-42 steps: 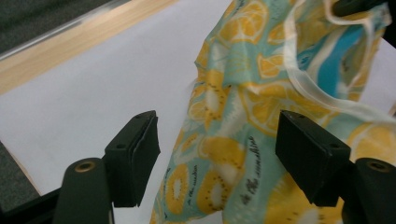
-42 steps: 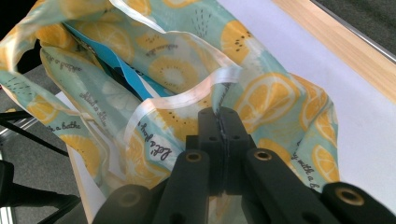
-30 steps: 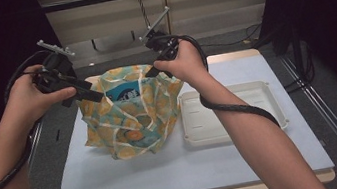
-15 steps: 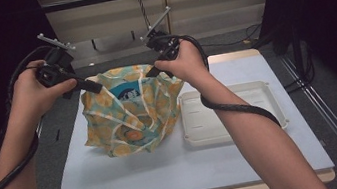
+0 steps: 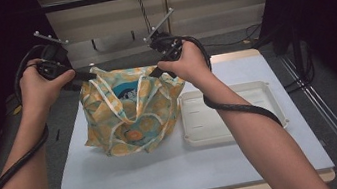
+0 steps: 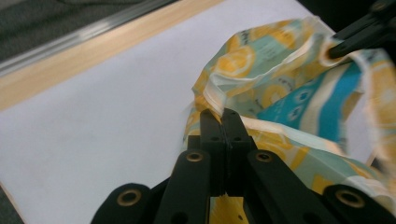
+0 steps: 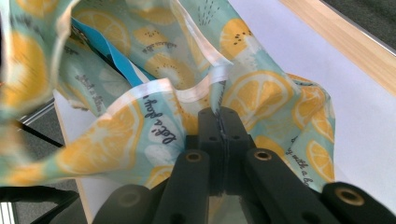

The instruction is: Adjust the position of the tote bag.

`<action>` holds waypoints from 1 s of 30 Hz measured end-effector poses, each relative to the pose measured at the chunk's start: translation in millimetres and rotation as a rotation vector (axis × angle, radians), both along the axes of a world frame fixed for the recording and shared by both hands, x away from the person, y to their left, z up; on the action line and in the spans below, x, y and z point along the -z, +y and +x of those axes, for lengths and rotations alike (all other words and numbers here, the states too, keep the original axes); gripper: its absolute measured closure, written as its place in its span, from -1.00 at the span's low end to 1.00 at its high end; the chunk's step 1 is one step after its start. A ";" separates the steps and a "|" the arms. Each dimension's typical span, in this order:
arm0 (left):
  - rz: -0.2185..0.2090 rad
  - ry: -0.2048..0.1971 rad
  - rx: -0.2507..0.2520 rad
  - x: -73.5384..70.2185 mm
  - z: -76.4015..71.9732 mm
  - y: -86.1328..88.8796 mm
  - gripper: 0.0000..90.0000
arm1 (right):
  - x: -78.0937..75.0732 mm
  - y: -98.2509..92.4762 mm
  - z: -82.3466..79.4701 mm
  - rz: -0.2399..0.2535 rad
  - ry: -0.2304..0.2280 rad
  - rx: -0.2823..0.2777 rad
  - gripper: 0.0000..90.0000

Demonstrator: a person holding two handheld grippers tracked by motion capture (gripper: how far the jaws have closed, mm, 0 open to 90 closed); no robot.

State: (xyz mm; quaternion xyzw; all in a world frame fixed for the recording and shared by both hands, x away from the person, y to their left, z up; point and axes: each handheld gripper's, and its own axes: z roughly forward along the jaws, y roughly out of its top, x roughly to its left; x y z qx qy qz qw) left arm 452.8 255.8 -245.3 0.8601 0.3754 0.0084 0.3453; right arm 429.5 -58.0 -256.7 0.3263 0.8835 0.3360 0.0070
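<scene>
Both tongs pinch the rim of the lemon-print bag (image 5: 131, 112): the left tongs (image 6: 223, 116), which have just been closing, clamp the cream hem at the bag's left edge, and the right tongs (image 7: 218, 114) clamp the hem at its right edge. Held open between them, the bag sits left of centre in the high view on the white worktop (image 5: 177, 169), just beside a white tray (image 5: 257, 92).

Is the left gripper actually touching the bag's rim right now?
Touching. In the left gripper view, the left gripper has its jaws shut on the white-edged rim of the lemon-print bag, fabric pinched between the tips.
</scene>
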 end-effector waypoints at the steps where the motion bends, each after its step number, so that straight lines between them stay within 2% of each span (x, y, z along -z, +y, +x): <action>1: -0.001 0.011 -0.004 6.4 1.4 -1.2 0.99 | 0.6 -0.8 0.0 0.001 0.002 0.002 0.98; 2: 0.016 0.019 0.012 9.2 2.4 -0.7 0.99 | 1.3 -1.8 0.1 0.000 0.003 0.004 0.98; 4: 0.028 0.041 0.013 16.7 3.1 -1.7 0.99 | 2.7 -3.2 0.4 -0.006 0.003 0.000 0.98; 5: 0.020 0.050 0.001 20.2 3.0 -2.2 0.99 | 3.5 -3.9 0.5 -0.005 0.006 0.000 0.97; 8: 0.038 0.072 0.008 27.8 3.8 0.2 0.99 | 5.3 -5.3 0.6 -0.006 0.009 0.001 0.97; 11: 0.029 0.092 -0.008 34.5 2.4 3.3 1.00 | 6.2 -5.5 0.1 -0.005 0.009 0.005 0.97; 12: 0.034 0.101 0.005 36.3 2.6 5.3 1.00 | 7.0 -6.1 0.1 -0.009 0.009 0.003 0.97; 14: 0.025 0.107 -0.013 39.3 1.4 6.1 1.00 | 8.8 -7.1 0.2 -0.009 0.014 0.004 0.97; 16: 0.021 0.116 -0.012 41.9 0.5 7.9 1.00 | 10.4 -8.4 0.4 -0.011 0.017 0.006 0.97; 17: 0.033 0.114 0.002 42.8 0.7 9.7 1.00 | 11.2 -8.9 0.3 -0.010 0.018 0.011 0.97; 19: 0.020 0.117 -0.012 45.0 -0.8 10.3 1.00 | 12.7 -10.6 0.4 -0.009 0.021 0.008 0.97; 20: 0.030 0.124 0.004 45.8 -1.0 11.7 1.00 | 13.5 -11.4 0.4 -0.009 0.023 0.008 0.96; 24: 0.021 0.140 -0.001 50.7 -2.7 13.3 1.00 | 15.9 -12.8 -0.1 -0.011 0.024 0.009 0.95; 26: 0.037 0.141 0.015 51.9 -2.5 15.4 1.00 | 16.9 -13.4 -0.3 -0.009 0.026 0.009 0.94; 30: 0.023 0.149 0.004 56.3 -4.3 15.0 1.00 | 18.4 -15.3 -0.8 -0.011 0.024 0.014 0.93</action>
